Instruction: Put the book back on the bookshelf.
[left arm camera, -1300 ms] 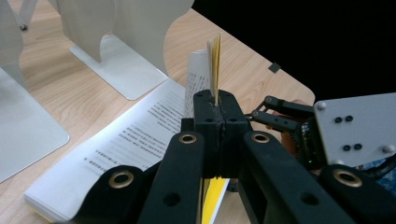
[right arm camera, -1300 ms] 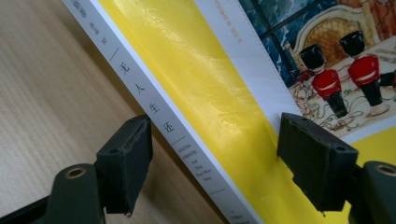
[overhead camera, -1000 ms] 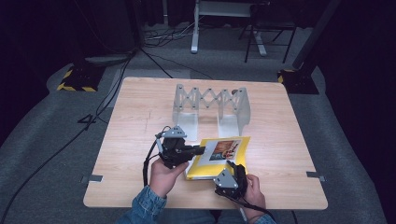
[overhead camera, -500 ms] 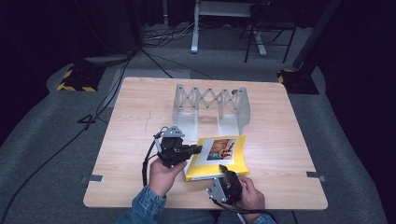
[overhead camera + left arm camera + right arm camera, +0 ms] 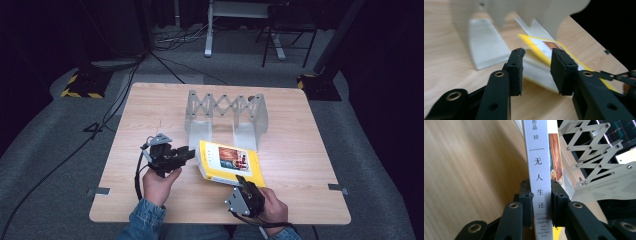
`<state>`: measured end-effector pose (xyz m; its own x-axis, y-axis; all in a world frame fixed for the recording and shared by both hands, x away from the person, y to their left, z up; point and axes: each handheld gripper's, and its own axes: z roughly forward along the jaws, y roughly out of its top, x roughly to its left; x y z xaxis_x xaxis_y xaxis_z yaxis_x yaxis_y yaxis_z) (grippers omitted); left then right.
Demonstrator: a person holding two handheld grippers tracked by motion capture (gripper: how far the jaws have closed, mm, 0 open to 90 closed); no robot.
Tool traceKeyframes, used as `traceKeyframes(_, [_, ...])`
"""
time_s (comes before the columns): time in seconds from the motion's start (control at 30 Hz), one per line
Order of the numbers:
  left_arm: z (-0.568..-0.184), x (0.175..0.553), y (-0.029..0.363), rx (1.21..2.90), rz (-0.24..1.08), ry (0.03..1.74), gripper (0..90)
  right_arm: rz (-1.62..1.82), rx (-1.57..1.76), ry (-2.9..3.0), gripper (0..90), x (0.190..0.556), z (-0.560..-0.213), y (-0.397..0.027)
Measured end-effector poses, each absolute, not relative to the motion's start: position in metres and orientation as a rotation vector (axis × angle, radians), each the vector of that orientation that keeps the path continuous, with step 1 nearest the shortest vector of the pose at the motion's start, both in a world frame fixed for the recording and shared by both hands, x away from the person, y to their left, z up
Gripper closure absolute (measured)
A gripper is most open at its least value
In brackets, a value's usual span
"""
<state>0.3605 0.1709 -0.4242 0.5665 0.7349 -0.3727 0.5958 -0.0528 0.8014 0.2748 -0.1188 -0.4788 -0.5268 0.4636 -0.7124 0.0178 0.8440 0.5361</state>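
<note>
On the left of the high view, the left gripper (image 5: 186, 154) has drawn back from the book (image 5: 230, 161). In both earlier frames its jaws were shut on the book's left edge. Now its jaws have just been opening, they stand about half apart, and a strip of bare table (image 5: 150, 110) lies between its tips and the book. In the left gripper view, the left gripper (image 5: 536, 66) has nothing between its pads; the book (image 5: 541, 47) lies beyond them, blurred, with its yellow cover and picture facing up.

The book itself has shifted. It now lies just in front of the metal expanding rack (image 5: 225, 111), with its far edge near the rack's right foot, turned a little and raised at the near end. A second ago it lay flatter and a bit farther from the rack.

To the right of the book's near corner, the right gripper (image 5: 243, 181) was open beside that corner a second ago. Its jaws have just been closing and now clamp the book. In the right gripper view, the right gripper (image 5: 541, 200) presses both pads against the white spine of the book (image 5: 539, 165), one on each cover, with the rack (image 5: 596, 157) behind to the right.
</note>
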Motion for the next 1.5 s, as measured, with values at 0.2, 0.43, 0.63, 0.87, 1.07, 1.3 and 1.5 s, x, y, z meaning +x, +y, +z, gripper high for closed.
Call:
traceKeyframes(0.2, [-0.437,0.352,0.194,1.79,0.332,1.16,58.5,0.698,0.44,2.055,76.6,0.279,-0.458,-0.13])
traceKeyframes(0.43, [-0.465,0.341,0.214,1.865,0.428,1.213,54.1,0.775,0.513,2.037,76.8,0.281,-0.439,-0.141])
traceKeyframes(0.63, [-0.484,0.346,0.218,1.912,0.467,1.259,54.1,0.846,0.563,1.993,76.8,0.282,-0.423,-0.15])
traceKeyframes(0.87, [-0.495,0.35,0.208,2.05,0.547,1.226,52.8,0.92,0.643,1.949,76.9,0.287,-0.406,-0.165])
traceKeyframes(1.07, [-0.499,0.355,0.212,2.052,0.511,1.253,47.9,0.949,0.669,1.905,76.9,0.287,-0.397,-0.172])
traceKeyframes(1.3, [-0.502,0.358,0.214,2.043,0.508,1.273,44.4,1.034,0.73,1.858,76.9,0.293,-0.382,-0.18])
traceKeyframes(1.5, [-0.504,0.359,0.215,2.03,0.516,1.276,41.9,1.083,0.771,1.814,76.9,0.302,-0.372,-0.184])
